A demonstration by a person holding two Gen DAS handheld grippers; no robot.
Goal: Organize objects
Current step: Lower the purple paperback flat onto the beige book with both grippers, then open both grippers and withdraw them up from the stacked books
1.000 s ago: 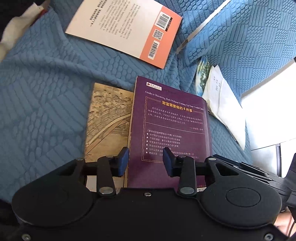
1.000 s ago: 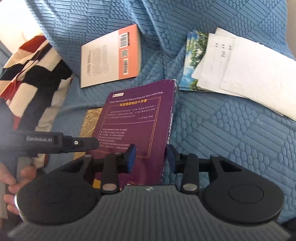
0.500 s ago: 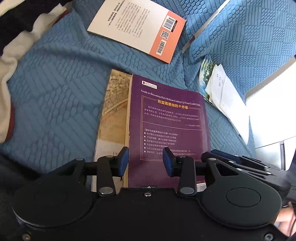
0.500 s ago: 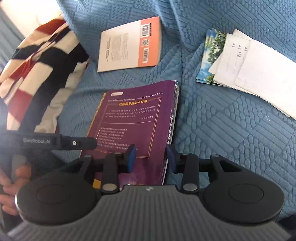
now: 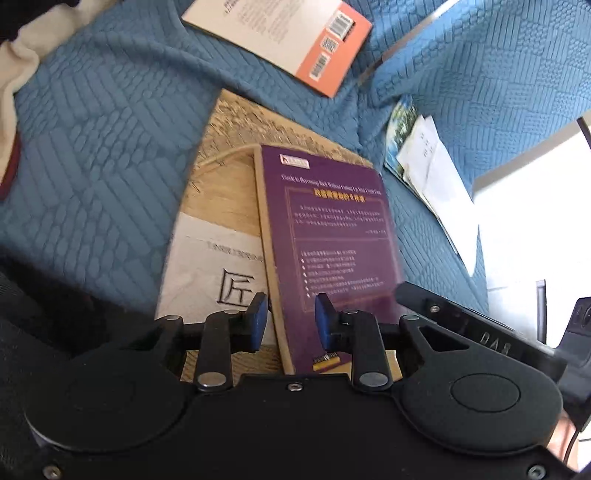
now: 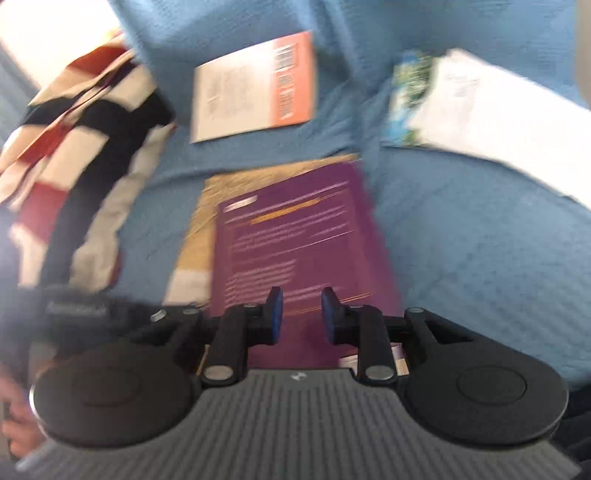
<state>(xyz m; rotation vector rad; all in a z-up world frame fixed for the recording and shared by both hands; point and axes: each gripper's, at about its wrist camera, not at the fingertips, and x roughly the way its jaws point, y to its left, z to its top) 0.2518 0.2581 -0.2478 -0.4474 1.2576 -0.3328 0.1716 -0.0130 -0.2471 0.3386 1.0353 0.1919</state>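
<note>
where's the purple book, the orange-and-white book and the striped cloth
purple book (image 5: 332, 229), left wrist view, middle of its cover
orange-and-white book (image 5: 288, 26), left wrist view, its white part
striped cloth (image 6: 85, 147), right wrist view, a dark stripe

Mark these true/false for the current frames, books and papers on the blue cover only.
1. The purple book lies on top of the tan illustrated book. True.
2. The orange-and-white book is stacked on the purple book. False: it lies apart, farther away on the blue cover.
3. Loose white papers lie on the purple book's right in the left wrist view. True.
4. The purple book stands upright on its edge. False: it lies flat.
5. A striped cloth covers the papers. False: it sits on the opposite side, left in the right wrist view.
</note>
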